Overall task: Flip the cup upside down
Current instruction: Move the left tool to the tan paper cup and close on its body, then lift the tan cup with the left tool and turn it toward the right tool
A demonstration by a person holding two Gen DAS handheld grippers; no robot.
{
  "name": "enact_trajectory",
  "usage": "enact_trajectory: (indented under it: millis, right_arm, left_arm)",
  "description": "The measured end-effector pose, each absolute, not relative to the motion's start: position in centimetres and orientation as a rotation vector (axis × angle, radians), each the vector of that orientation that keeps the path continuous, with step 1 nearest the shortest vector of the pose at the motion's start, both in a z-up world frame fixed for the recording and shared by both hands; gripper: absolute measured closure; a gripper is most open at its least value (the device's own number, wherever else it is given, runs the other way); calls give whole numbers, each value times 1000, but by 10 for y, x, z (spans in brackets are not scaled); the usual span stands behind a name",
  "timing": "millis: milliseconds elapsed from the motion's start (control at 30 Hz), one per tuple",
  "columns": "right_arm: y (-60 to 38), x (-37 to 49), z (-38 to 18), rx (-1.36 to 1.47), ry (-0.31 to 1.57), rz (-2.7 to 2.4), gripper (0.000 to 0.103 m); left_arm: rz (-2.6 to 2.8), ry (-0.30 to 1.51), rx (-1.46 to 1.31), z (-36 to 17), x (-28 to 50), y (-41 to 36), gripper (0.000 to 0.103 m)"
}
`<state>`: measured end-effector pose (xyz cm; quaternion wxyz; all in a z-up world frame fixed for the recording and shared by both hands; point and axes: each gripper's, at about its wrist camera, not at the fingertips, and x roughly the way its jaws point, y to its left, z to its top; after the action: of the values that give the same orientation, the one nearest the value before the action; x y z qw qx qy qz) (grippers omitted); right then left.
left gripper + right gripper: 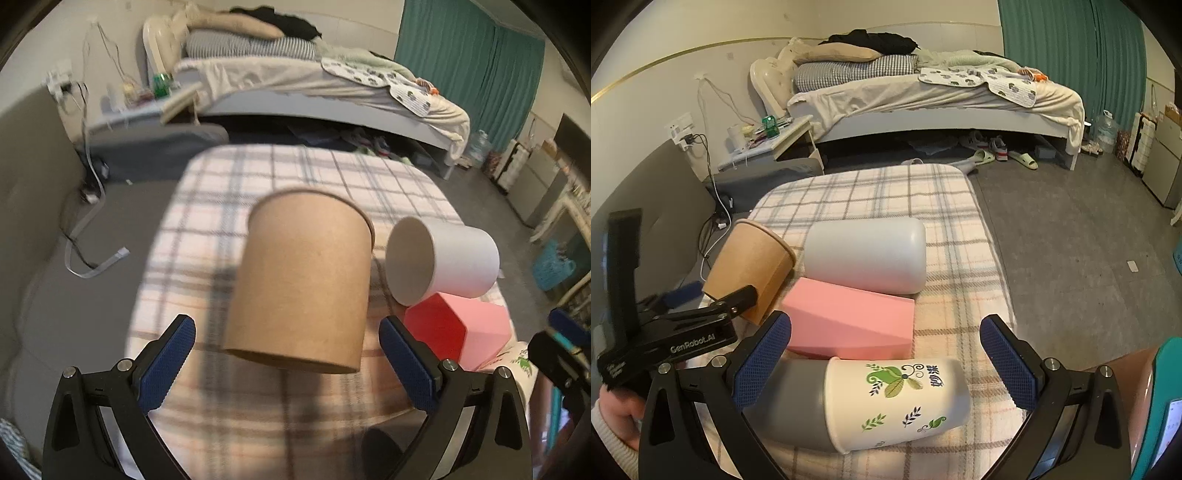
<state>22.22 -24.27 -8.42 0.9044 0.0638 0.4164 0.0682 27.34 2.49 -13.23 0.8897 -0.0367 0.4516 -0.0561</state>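
A brown paper cup [301, 280] is tilted above the plaid cushion [229, 184], its rim pointing away and its base toward the camera. My left gripper [288, 363] is open, its blue pads either side of the cup's base without touching it. In the right wrist view the brown cup [750, 267] leans at the left with the left gripper's finger [733, 301] beside it. My right gripper [886, 365] is open above a white leaf-printed cup [897, 400] lying on its side, nested on a grey cup [790, 406].
A white cup [443, 260] lies on its side, resting on a pink block [458, 332]; both show in the right wrist view, the cup [866, 254] behind the block [849, 317]. A bed [923, 99] and a nightstand [768, 144] stand behind. Grey floor lies to the right.
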Motion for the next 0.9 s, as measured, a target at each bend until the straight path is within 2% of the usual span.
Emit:
enact_trajectory:
  millis: [133,200,500,800,900]
  right_arm:
    - [-248,224,-87,141,865,133,0]
    - [-250,223,-87,143,866,133,0]
    - [-259,209,-66,128,848,115,0]
    - [-271,154,-27,130,802,107,0]
    - [-272,127,-21,130,791,101,0]
  left_arm:
    - [-146,963,-113,-136,284,27,3]
    - [-163,985,-122,-137,286,28,23]
    - [-97,917,-62,-98,258,37,22]
    - [-41,806,-55,-27,155,37,22]
    - [-45,788,-41,-21,122,22,22]
